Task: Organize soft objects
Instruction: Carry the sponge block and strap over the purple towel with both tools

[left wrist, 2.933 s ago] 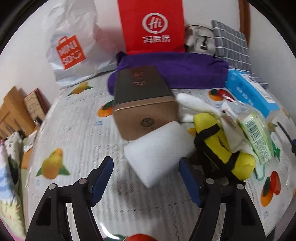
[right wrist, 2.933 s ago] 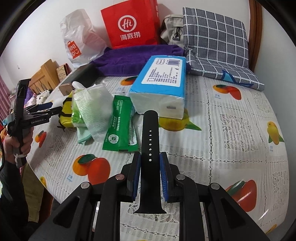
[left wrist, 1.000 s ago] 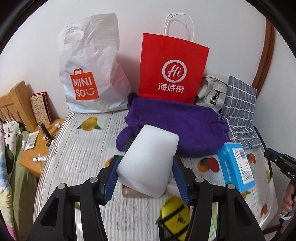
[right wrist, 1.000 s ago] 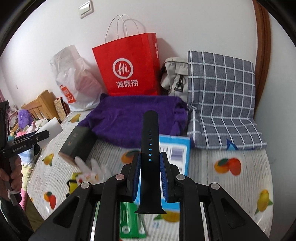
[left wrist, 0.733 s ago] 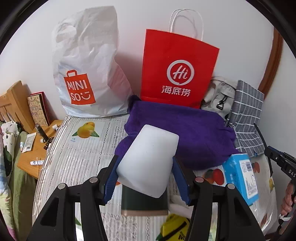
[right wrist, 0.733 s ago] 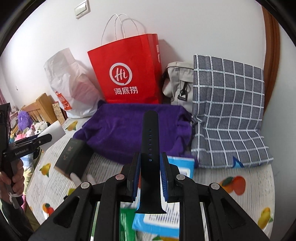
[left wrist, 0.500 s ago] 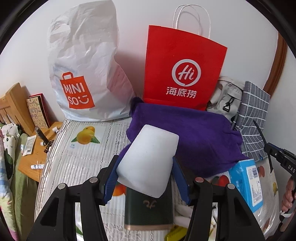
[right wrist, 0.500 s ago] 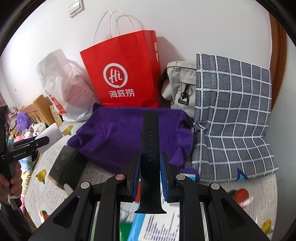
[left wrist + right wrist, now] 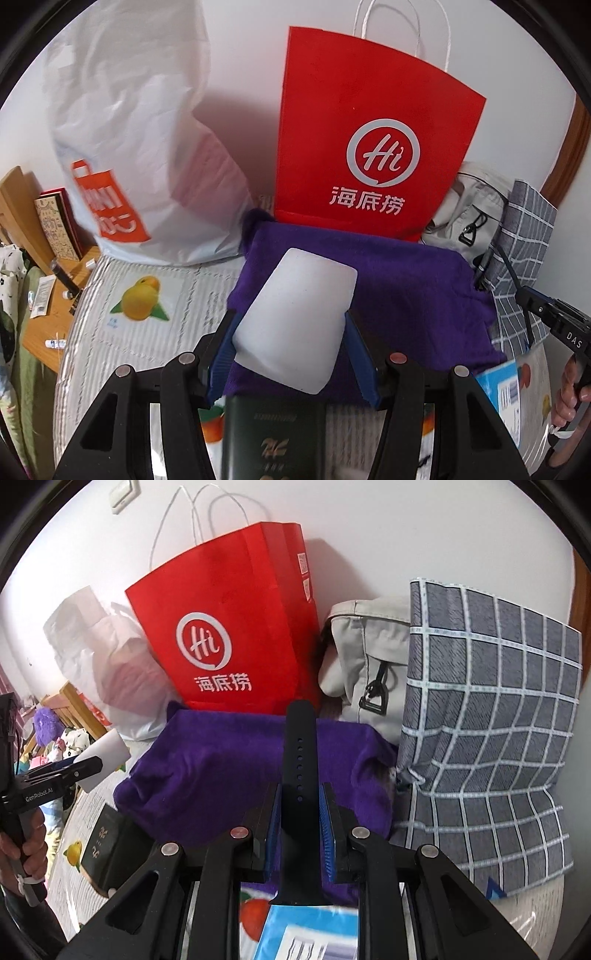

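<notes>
My left gripper (image 9: 290, 325) is shut on a white foam sponge block (image 9: 295, 321) and holds it in the air above the purple towel (image 9: 406, 291). It also shows in the right wrist view (image 9: 105, 755) at the far left. My right gripper (image 9: 300, 806) is shut on a black watch strap (image 9: 300, 760), raised over the purple towel (image 9: 207, 768). A red paper bag (image 9: 369, 140) stands behind the towel; it also shows in the right wrist view (image 9: 236, 646).
A white Miniso plastic bag (image 9: 133, 147) stands at the back left. A grey bag (image 9: 365, 661) and a checked pillow (image 9: 491, 716) stand at the back right. A dark green box (image 9: 273, 439) and a blue tissue pack (image 9: 310, 938) lie on the fruit-print cloth (image 9: 122, 332).
Both grippers have moved forward towards the purple towel and the bags, each keeping its hold. The bags look larger and the box and tissue pack have slid down the frames.
</notes>
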### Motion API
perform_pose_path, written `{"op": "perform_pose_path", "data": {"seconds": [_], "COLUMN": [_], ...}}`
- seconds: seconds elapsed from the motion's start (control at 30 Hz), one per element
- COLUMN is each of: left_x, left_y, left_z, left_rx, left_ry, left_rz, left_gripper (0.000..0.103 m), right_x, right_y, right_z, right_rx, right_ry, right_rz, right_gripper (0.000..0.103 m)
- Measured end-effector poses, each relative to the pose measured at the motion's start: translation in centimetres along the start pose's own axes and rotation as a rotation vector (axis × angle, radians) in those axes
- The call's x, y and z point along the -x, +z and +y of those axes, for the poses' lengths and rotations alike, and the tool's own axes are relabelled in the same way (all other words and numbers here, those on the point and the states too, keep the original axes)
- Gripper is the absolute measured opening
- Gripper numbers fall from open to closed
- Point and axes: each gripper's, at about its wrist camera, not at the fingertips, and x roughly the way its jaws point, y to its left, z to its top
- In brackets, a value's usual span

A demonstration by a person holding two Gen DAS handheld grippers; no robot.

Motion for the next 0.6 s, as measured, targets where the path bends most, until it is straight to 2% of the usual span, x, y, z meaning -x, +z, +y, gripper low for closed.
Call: {"op": "perform_pose_path", "data": {"seconds": [0.2, 0.5, 0.6], "left_x": [-3.0, -8.6, -9.4], "left_y": [1.5, 2.4, 2.6], "left_z": [-0.9, 0.4, 0.3], "left_rx": [0.038, 0.078, 0.071], "left_ry": [-0.03, 0.0, 0.008], "left_rz": [0.023, 0.099, 0.099], "left_gripper": [0.054, 0.054, 0.054], "right_x": [-3.4, -7.4, -8.8], "right_y": [1.0, 0.4, 0.2], "right_z": [0.1, -1.3, -1.8], "right_rx": [0.009, 0.006, -0.002], "right_ry": [0.027, 0.008, -0.002], "right_rz": [0.046, 0.128, 0.159], "right_gripper": [0.02, 0.02, 0.02]}}
